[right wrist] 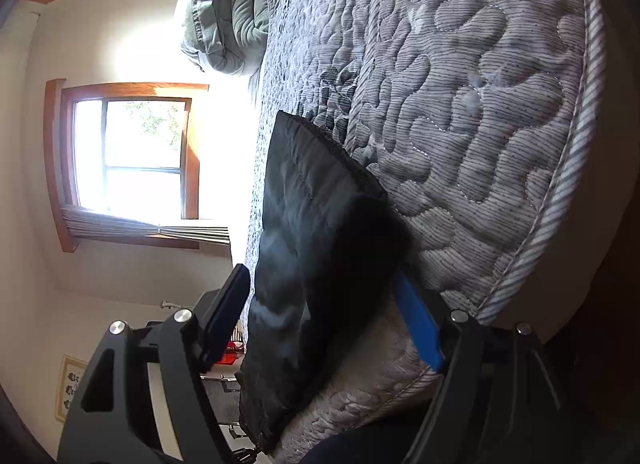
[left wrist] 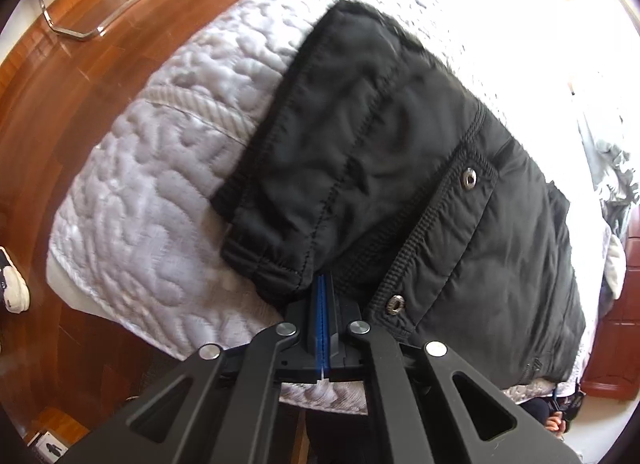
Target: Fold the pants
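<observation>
1. Black pants [left wrist: 400, 167] lay folded into a compact stack on the quilted bed [left wrist: 132, 199], near its corner, waistband snaps facing up.
2. Left gripper [left wrist: 323, 296] was fully closed at the stack's near edge; whether fabric was pinched, can't tell.
3. Right gripper [right wrist: 320, 304] stood wide open, pants edge between the pads, neither pressing.
4. Risk: if the left gripper did hold cloth, lifting would drag the top layer and undo the fold; the stack sat near the mattress edge and could slide off.

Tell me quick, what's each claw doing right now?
Left gripper: closed, at the edge of the black pants; a pinch on the fabric cannot be told.
Right gripper: open, jaws on either side of the pants, not squeezing.
</observation>
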